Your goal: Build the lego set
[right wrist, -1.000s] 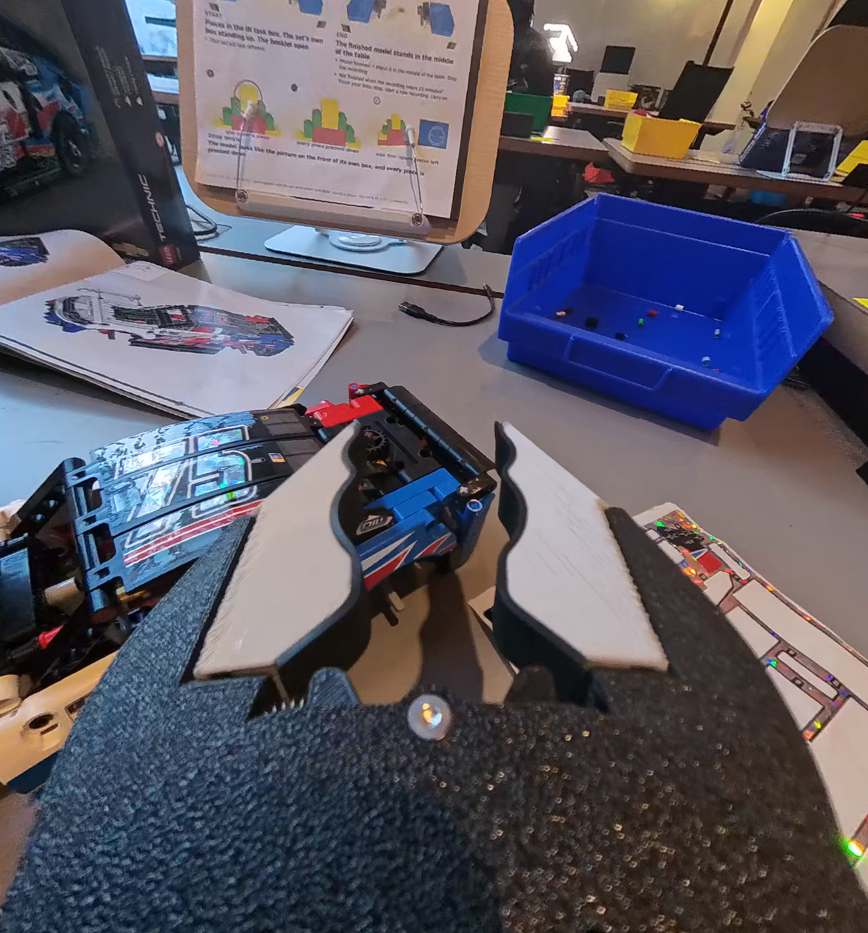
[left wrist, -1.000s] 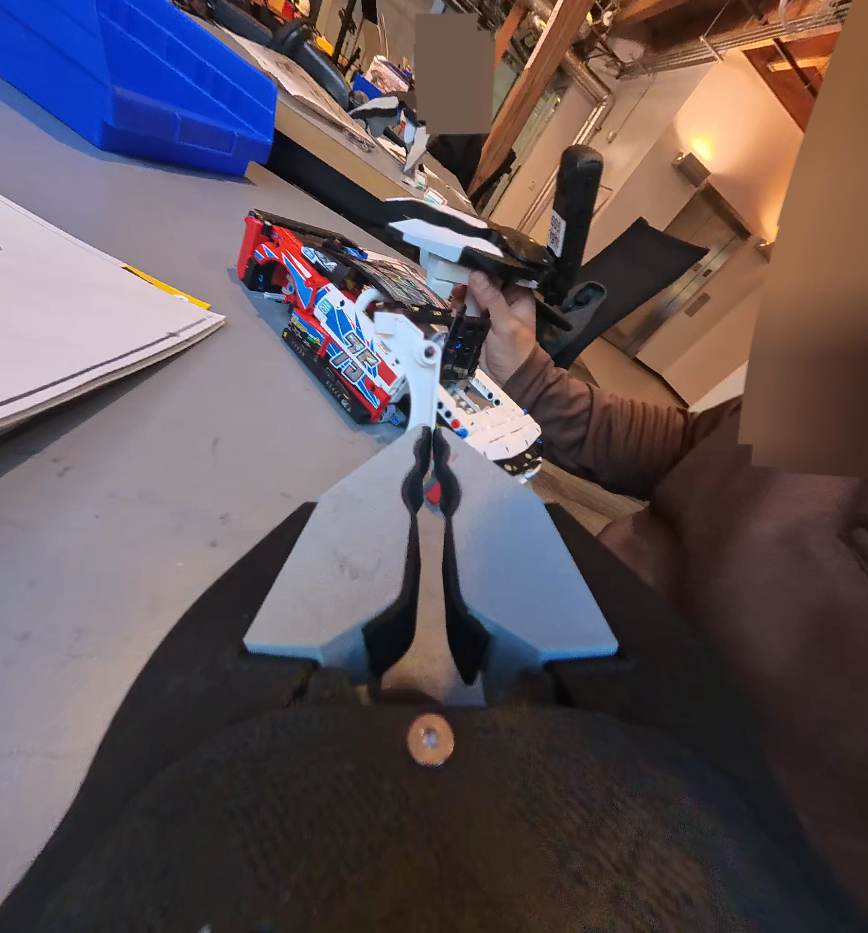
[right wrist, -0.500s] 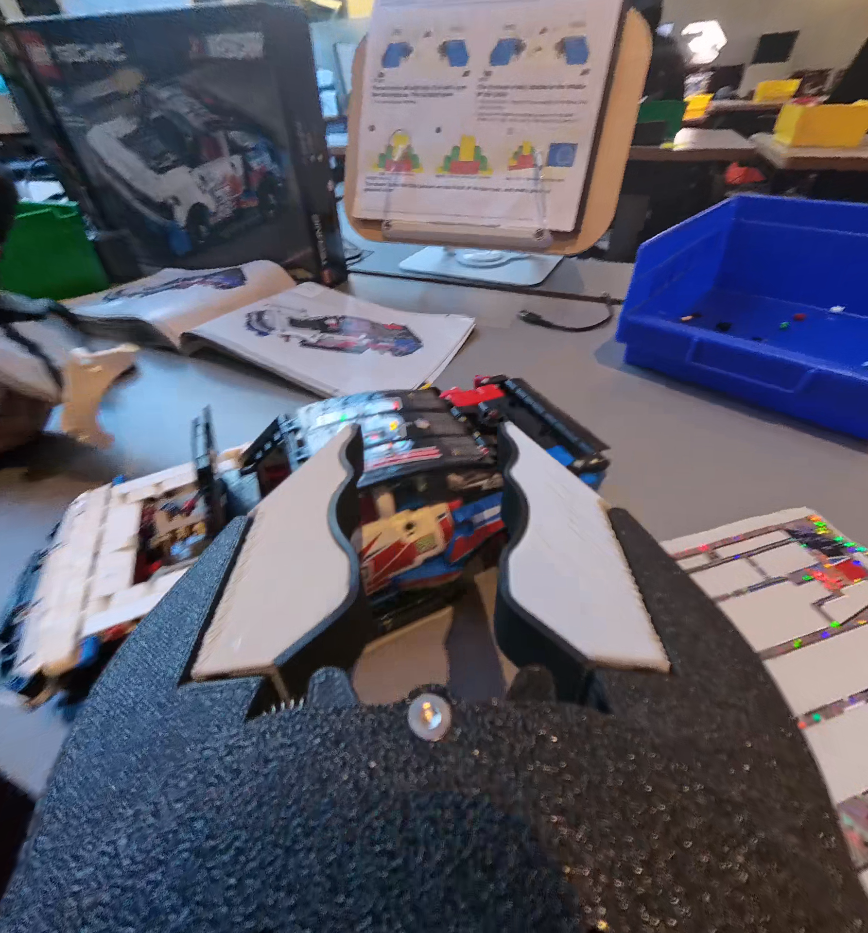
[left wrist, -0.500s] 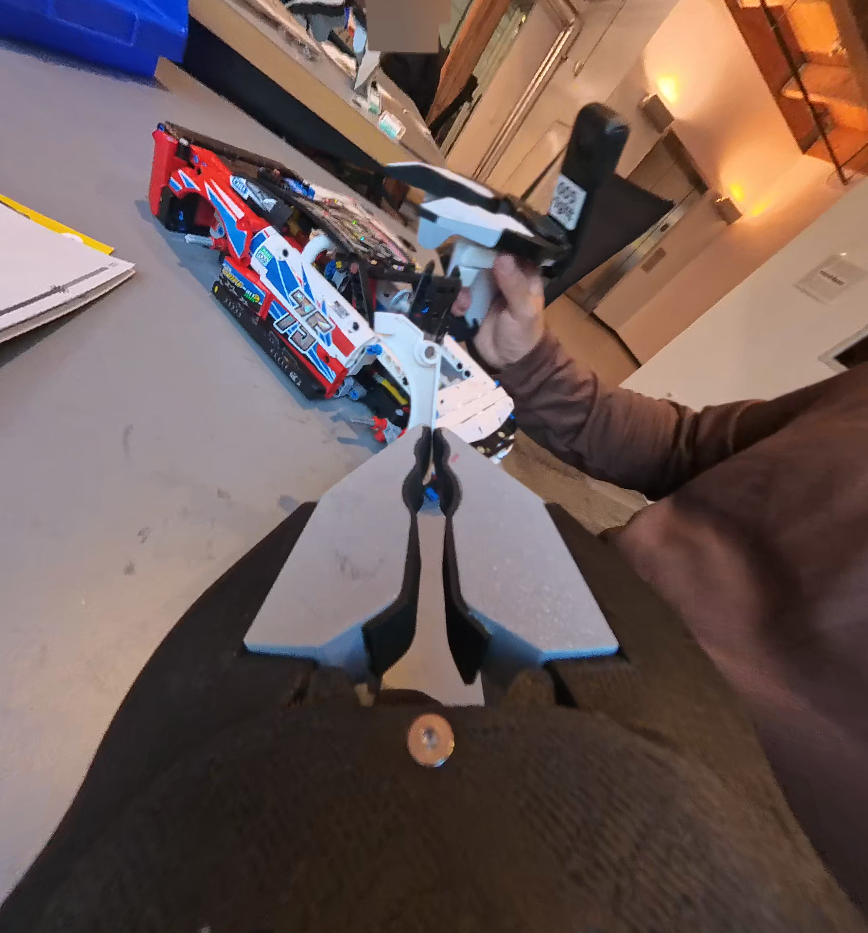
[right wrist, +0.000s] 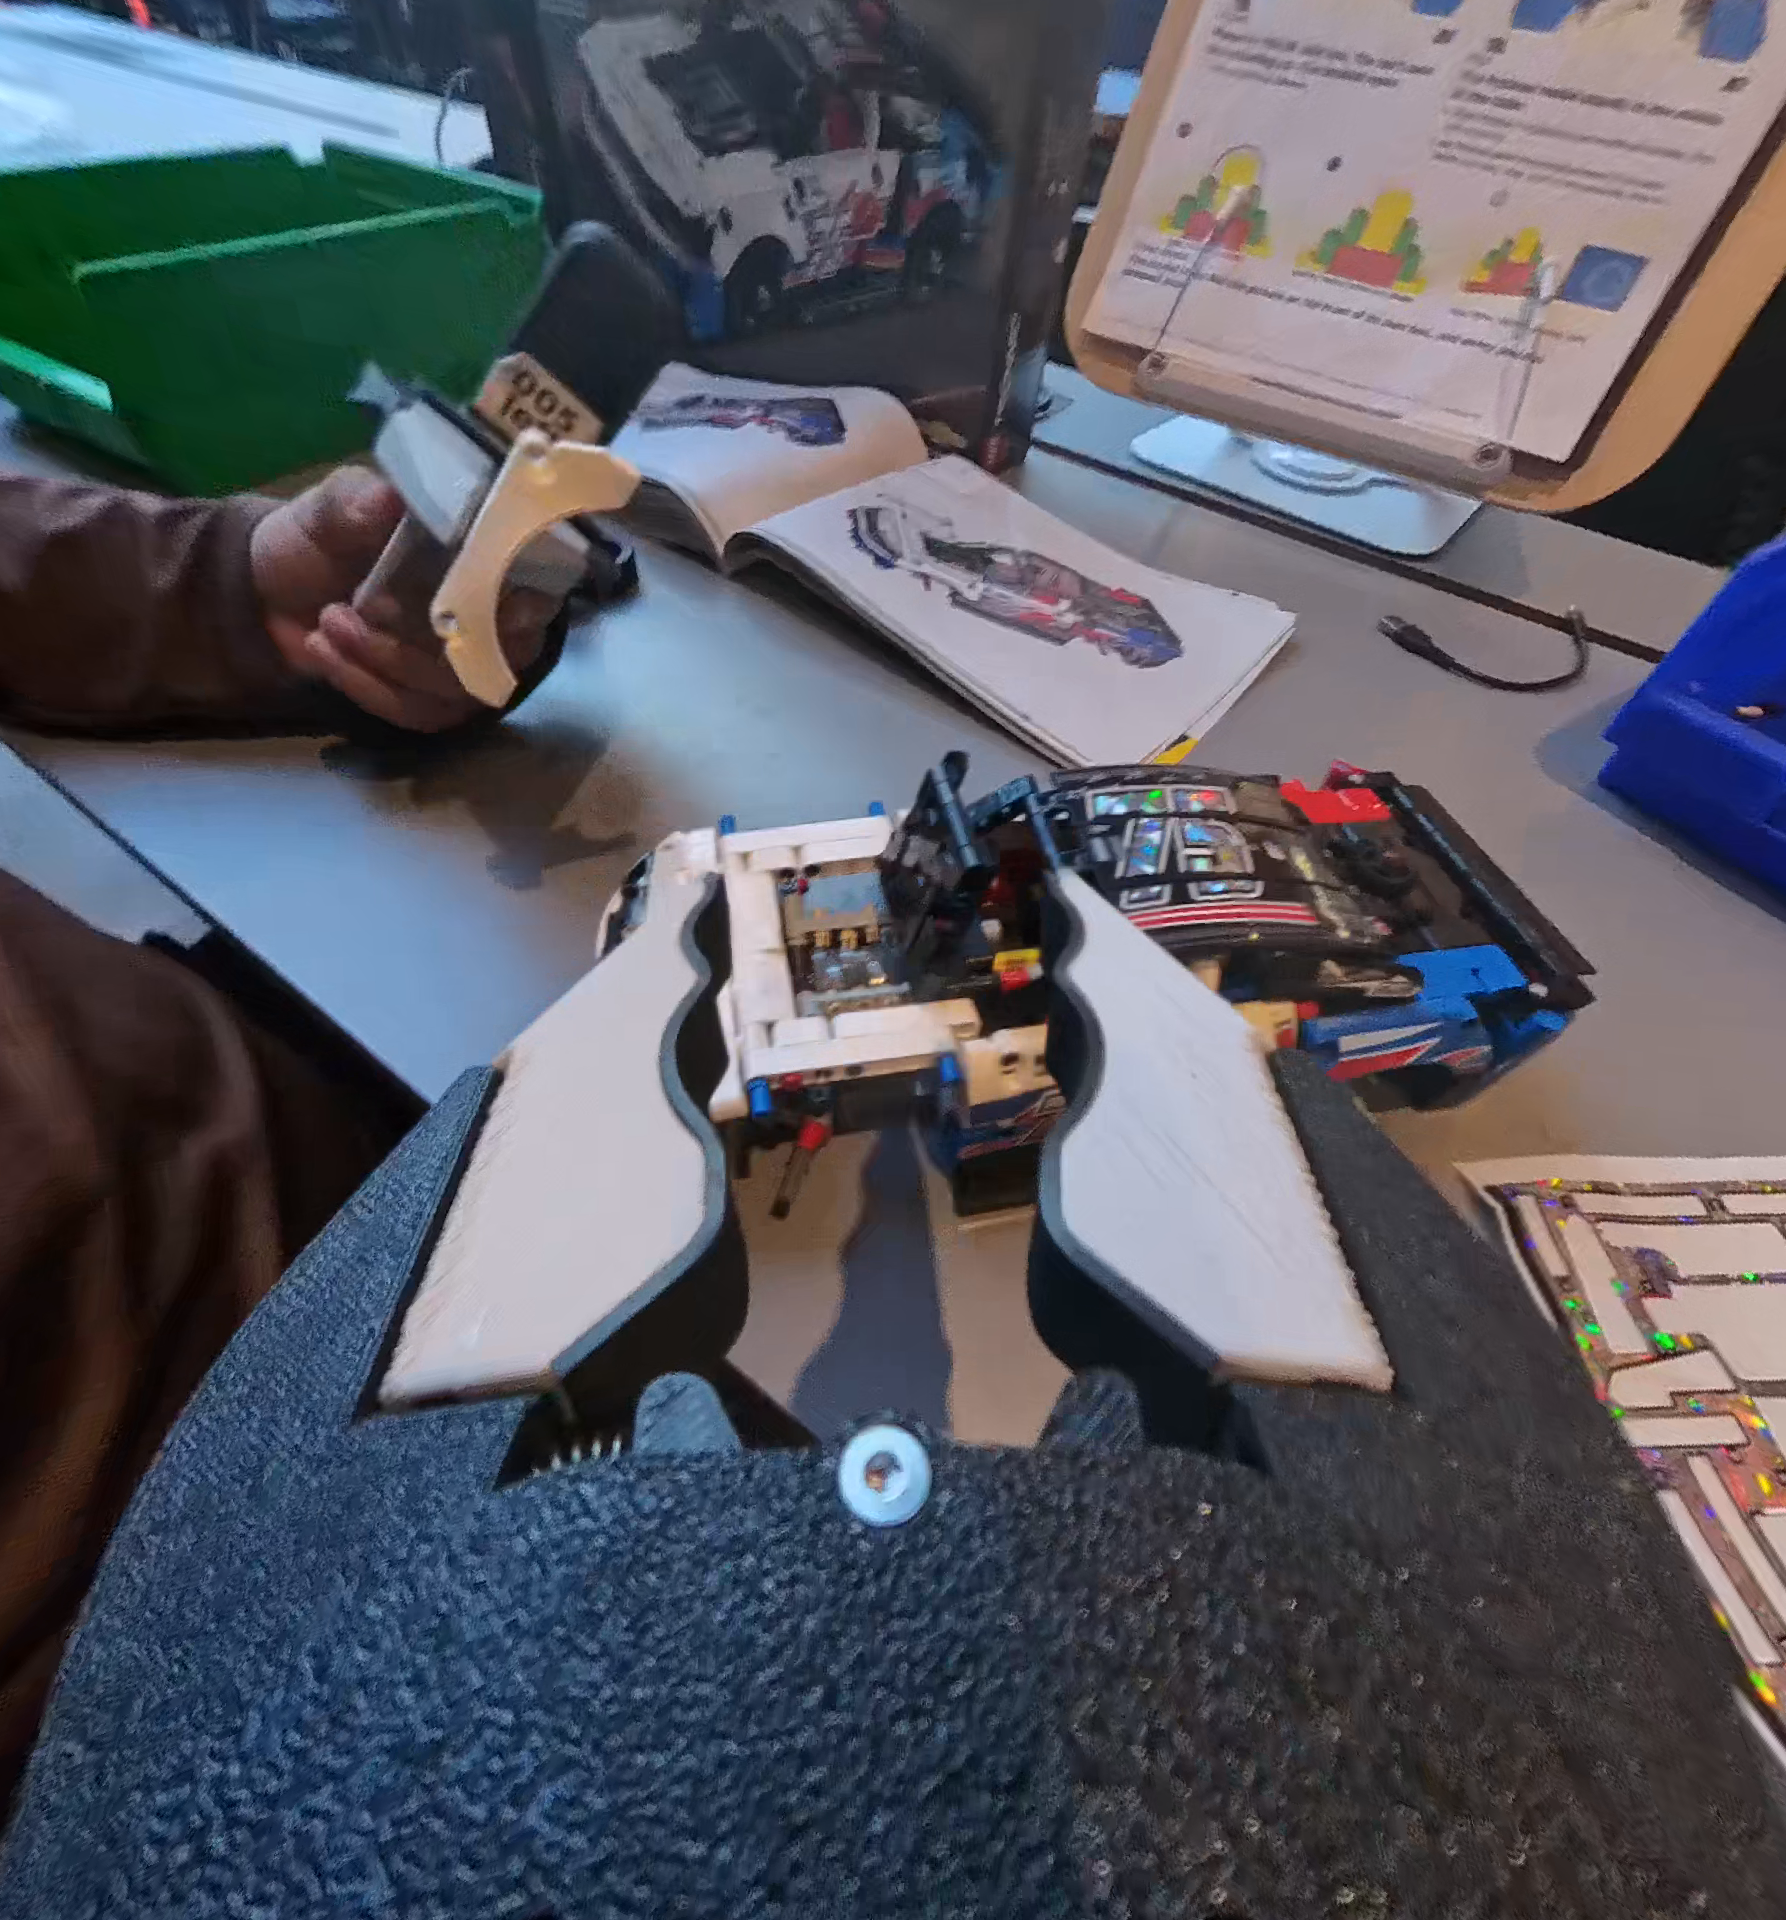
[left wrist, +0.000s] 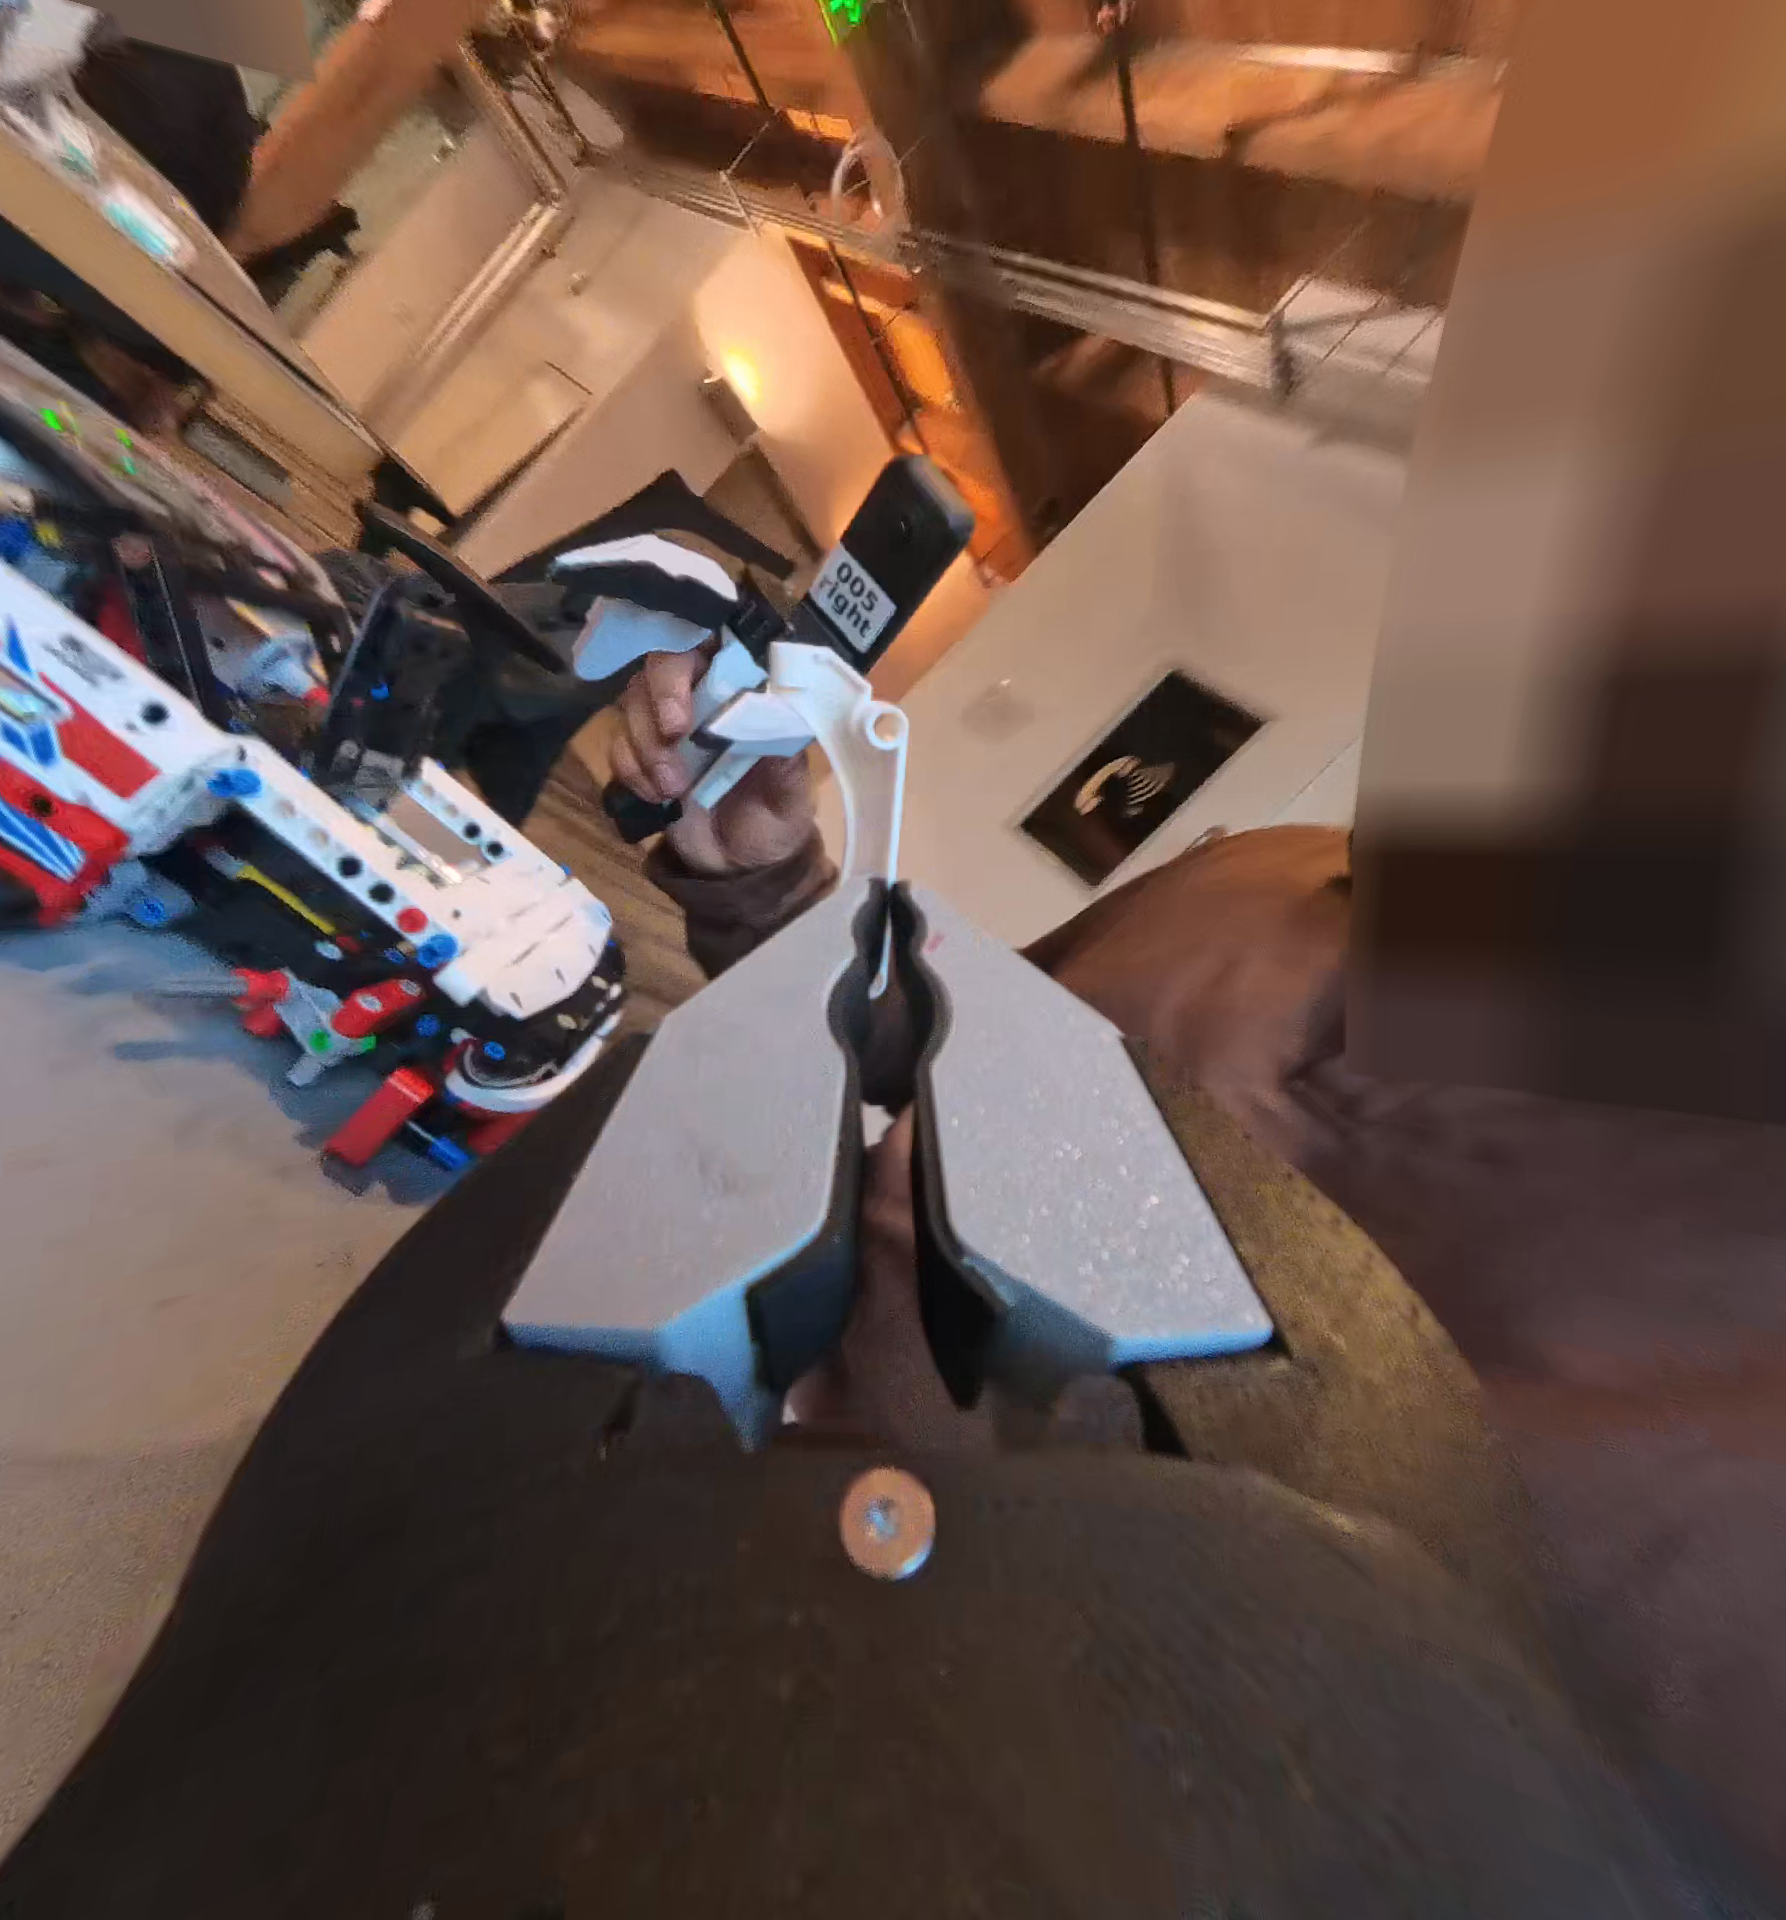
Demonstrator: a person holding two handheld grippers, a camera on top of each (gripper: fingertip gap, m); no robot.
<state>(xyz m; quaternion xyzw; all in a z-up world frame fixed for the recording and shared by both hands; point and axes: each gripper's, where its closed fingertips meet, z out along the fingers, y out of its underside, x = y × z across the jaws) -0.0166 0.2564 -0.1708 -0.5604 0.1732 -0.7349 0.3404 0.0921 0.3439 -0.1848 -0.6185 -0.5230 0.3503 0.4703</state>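
My left hand-held gripper pinches a thin, curved white plastic arch piece by its end, mid-frame. It looks light and bendy. My right hand-held gripper is spread wide over the half-built toy car on the grey counter, mid-frame.

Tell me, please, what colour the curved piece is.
White; the curved piece shows best in the left wrist view.
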